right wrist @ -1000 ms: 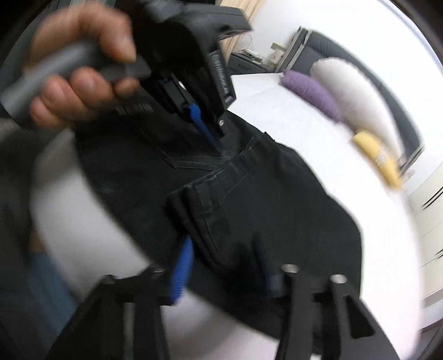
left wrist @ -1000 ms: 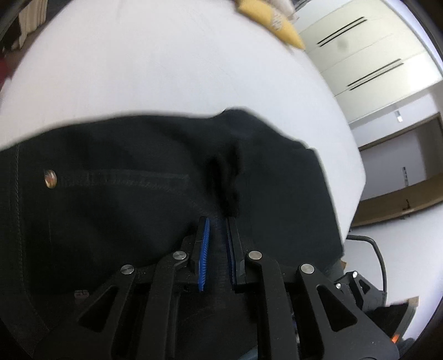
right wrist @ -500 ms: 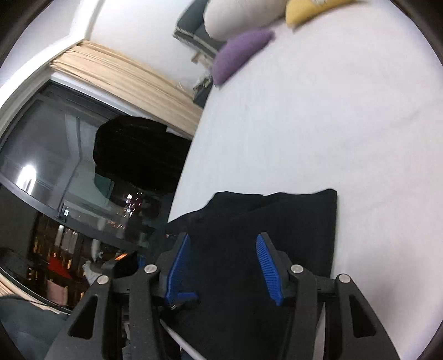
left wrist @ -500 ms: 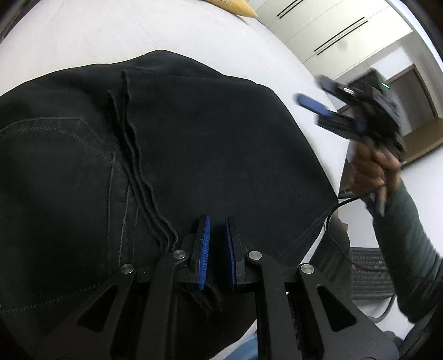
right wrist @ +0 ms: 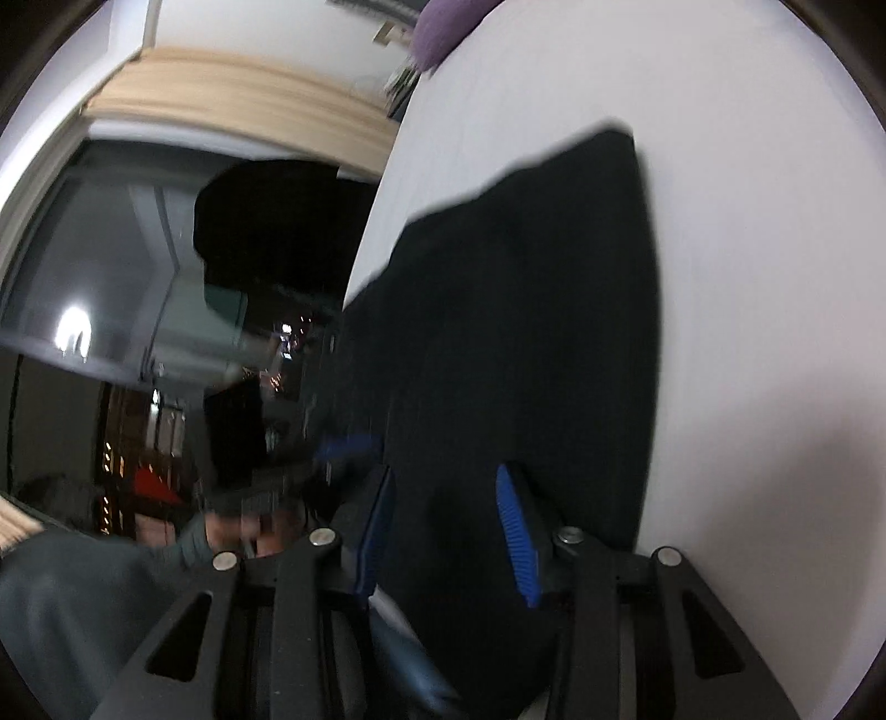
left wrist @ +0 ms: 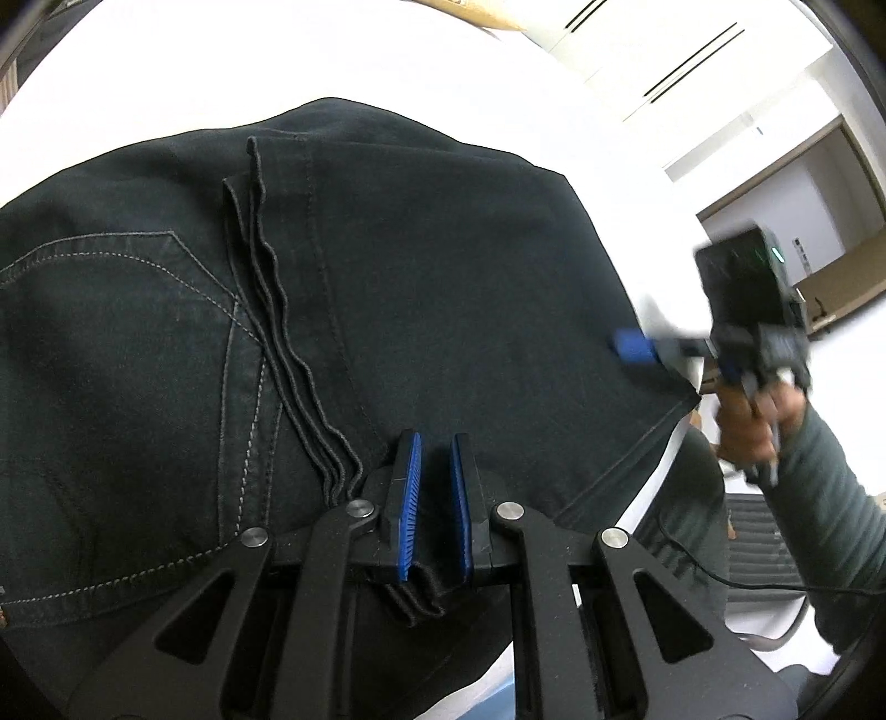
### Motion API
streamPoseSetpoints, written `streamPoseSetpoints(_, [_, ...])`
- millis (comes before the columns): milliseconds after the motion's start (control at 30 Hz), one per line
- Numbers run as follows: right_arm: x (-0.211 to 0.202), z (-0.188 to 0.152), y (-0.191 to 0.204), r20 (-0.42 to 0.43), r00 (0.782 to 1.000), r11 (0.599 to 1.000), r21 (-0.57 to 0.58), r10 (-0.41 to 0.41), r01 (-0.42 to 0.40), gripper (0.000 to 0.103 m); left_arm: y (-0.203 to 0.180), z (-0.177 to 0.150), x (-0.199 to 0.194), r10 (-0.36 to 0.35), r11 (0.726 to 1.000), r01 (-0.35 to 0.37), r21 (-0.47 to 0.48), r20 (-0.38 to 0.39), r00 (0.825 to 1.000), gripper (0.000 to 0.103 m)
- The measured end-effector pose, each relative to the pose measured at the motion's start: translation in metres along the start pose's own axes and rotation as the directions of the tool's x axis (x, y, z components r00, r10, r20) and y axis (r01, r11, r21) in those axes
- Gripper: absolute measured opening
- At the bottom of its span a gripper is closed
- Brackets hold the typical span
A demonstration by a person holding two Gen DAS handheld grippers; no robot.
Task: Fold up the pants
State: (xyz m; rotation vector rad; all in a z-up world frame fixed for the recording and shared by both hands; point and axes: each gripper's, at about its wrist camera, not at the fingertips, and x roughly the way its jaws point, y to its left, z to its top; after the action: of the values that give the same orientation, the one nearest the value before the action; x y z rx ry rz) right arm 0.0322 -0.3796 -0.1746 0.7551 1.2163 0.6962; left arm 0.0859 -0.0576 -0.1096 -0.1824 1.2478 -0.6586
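- Your black pants (left wrist: 443, 288), folded, lie on the white bed (left wrist: 166, 83), reaching over its near edge.
- Your L gripper (left wrist: 432, 493): fingers nearly pressed together, pinching stacked fabric edges of the pants at the near edge.
- Your R gripper (right wrist: 443, 531): jaws closing w/ pants fabric between the pads; grip not confirmed, pic blurred.
- Purple pillow (right wrist: 443, 27) at bed's far end.
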Motion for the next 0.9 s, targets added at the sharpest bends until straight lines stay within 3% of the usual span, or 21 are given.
streamPoseSetpoints(133, [-0.015,-0.034,0.016,-0.023,0.999,1.000,0.000,-0.024,0.024,0.043,-0.009,-0.003,0.003,0.028,0.999,-0.028,0.016,0.002,1.000,0.011])
streamPoseSetpoints(233, [-0.019,-0.049,0.031,-0.071,0.992,0.994,-0.045,-0.102,0.099,0.051,-0.018,-0.005,0.006,0.048,0.998,-0.048,0.028,0.006,0.999,0.011])
streamPoseSetpoints(300, [-0.021,-0.047,0.045,-0.074,0.986,0.986,-0.086,-0.148,0.141,0.052,-0.022,-0.006,0.007,0.058,0.998,-0.058,0.032,0.007,0.998,0.011])
streamPoseSetpoints(400, [-0.042,-0.034,0.063,0.053,0.995,0.990,-0.107,-0.081,0.087,0.054,-0.030,-0.007,0.007,0.072,0.997,-0.072,0.041,0.009,0.997,0.011])
streamPoseSetpoints(467, [-0.053,-0.019,0.073,0.154,0.988,0.993,-0.113,-0.024,0.041,0.061,-0.034,-0.008,0.007,0.079,0.996,-0.079,0.046,0.010,0.997,0.011])
streamPoseSetpoints(567, [-0.038,0.002,0.074,0.187,0.982,0.996,-0.090,0.015,0.001,0.061,-0.040,-0.009,0.008,0.086,0.995,-0.086,0.046,0.010,0.996,0.011])
streamPoseSetpoints(667, [-0.002,0.015,0.067,0.137,0.989,0.997,-0.050,-0.048,0.055,0.061,-0.044,-0.010,0.011,0.087,0.995,-0.088,0.046,0.011,0.996,0.011])
streamPoseSetpoints(733, [0.021,0.016,0.047,0.085,0.984,0.988,0.014,-0.157,0.157,0.065,-0.046,-0.010,0.011,0.085,0.995,-0.085,0.045,0.012,0.996,0.011])
streamPoseSetpoints(767, [0.036,0.014,0.035,0.038,0.966,0.966,0.047,-0.256,0.254,0.057,-0.048,-0.011,0.011,0.084,0.995,-0.084,0.045,0.013,0.996,0.011])
streamPoseSetpoints(800, [0.041,0.011,0.033,0.045,0.952,0.953,0.038,-0.303,0.301,0.055,-0.048,-0.010,0.011,0.080,0.996,-0.080,0.043,0.015,0.997,0.011])
streamPoseSetpoints(867, [0.042,0.006,0.047,0.083,0.942,0.945,-0.002,-0.325,0.326,0.068,-0.047,-0.011,0.007,0.062,0.997,-0.063,0.033,0.025,0.998,0.011])
streamPoseSetpoints(900, [0.045,0.004,0.054,0.086,0.934,0.937,-0.015,-0.347,0.349,0.068,-0.045,-0.012,0.009,0.053,0.998,-0.054,0.023,0.029,0.998,0.011])
